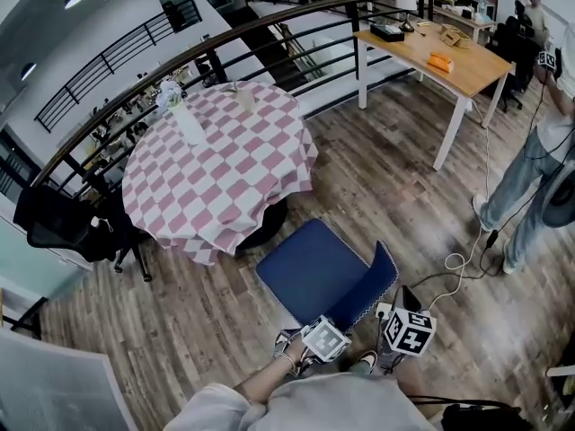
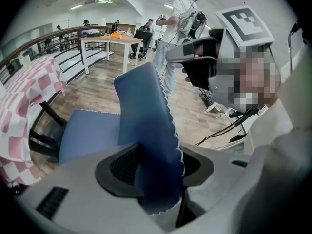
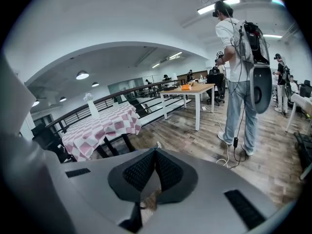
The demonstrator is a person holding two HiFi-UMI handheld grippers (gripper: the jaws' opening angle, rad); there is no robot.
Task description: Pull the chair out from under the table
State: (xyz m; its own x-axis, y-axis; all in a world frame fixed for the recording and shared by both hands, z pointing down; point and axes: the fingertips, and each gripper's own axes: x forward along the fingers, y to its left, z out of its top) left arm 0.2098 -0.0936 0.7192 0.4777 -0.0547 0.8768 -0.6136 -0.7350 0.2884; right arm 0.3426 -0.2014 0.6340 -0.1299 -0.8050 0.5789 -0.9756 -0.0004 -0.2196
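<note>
Two handheld grippers sit low in the head view, at the back of a blue padded chair (image 1: 314, 269) edged in white stitching. The chair stands on the brown wood-plank floor (image 1: 180, 330) just beside a round table draped in a pink-and-white checked cloth (image 1: 220, 164). Its seat faces the table and lies outside the cloth's hem, near the table's dark base.

The left gripper (image 2: 155, 165) straddles the top edge of the chair's blue backrest (image 2: 146, 106). Its jaws stand apart with one dark ribbed pad on each side of the fabric. A gap shows at the right-hand pad, so the backrest is between them but not pinched. The right gripper (image 3: 155, 154) points past the chair into the room, its jaws closed tip to tip with nothing in them.

A white vase of pale flowers (image 1: 186, 119) stands upright near the far edge of the checked cloth. A black office chair (image 1: 63, 223) sits left of the round table, by the black metal railing (image 1: 269, 34). Further off is a long light-wood table with white legs (image 1: 449, 61). At the right a person in pale jeans (image 1: 530, 178) stands well apart from the chair, with a white cable (image 1: 458, 263) looping across the planks near their feet
</note>
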